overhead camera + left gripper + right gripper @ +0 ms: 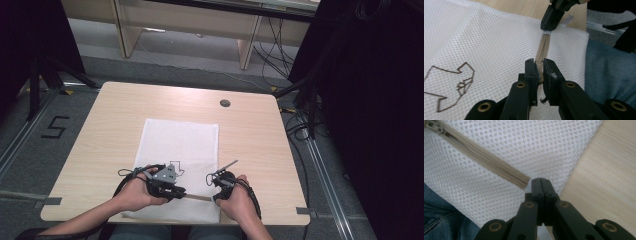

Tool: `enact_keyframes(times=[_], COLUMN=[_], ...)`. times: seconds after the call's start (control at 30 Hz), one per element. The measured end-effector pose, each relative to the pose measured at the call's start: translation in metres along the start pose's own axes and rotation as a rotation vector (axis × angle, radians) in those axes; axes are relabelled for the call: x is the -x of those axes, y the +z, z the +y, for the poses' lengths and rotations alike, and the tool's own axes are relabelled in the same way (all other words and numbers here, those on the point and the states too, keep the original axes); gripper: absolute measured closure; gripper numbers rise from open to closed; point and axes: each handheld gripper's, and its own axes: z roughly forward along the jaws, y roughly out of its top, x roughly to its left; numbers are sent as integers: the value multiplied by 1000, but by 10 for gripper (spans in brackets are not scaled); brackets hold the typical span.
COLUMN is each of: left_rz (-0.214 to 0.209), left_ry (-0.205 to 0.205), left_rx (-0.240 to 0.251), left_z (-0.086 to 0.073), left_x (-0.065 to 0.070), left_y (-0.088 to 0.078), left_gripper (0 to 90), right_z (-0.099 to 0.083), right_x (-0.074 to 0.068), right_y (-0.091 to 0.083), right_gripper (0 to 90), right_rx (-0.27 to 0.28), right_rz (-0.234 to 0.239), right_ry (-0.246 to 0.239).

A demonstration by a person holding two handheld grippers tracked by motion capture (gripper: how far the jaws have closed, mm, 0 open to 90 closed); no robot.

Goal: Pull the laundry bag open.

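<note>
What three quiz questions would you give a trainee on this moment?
1. True or false: the white mesh bag lies flat on the wooden table.
2. What are the left tongs clamped on? A) the beige zipper B) the table's edge C) a cable
3. Fill in: the right tongs pinch the white ___ at the zipper's end.

Key: 1 true; 2 A; 3 tab.
</note>
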Motion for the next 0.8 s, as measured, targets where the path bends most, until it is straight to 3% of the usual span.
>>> enact_keyframes(times=[0.23,0.27,0.3,0.4,0.8], left_rz=[3,1,2,1,-1], left_ry=[-2,20,0,-6,9], left_rx=[-4,-2,-7,3,-3], left_z=[-1,-1,-1,-2,-4], left_x=[0,-1,0,0,0], left_y=[-2,-2,-2,-3,-3], left_gripper=[819,819,819,819,819], right_z=[0,-1,0,0,0], right_x=[1,0,1,2,1], right_y=[1,1,1,1,1], right_gripper=[900,900,900,900,900], right_rx=[9,9,6,7,8], right_rz=[-3,0,-5,-2,-1], right_ry=[-4,7,0,-4,-5])
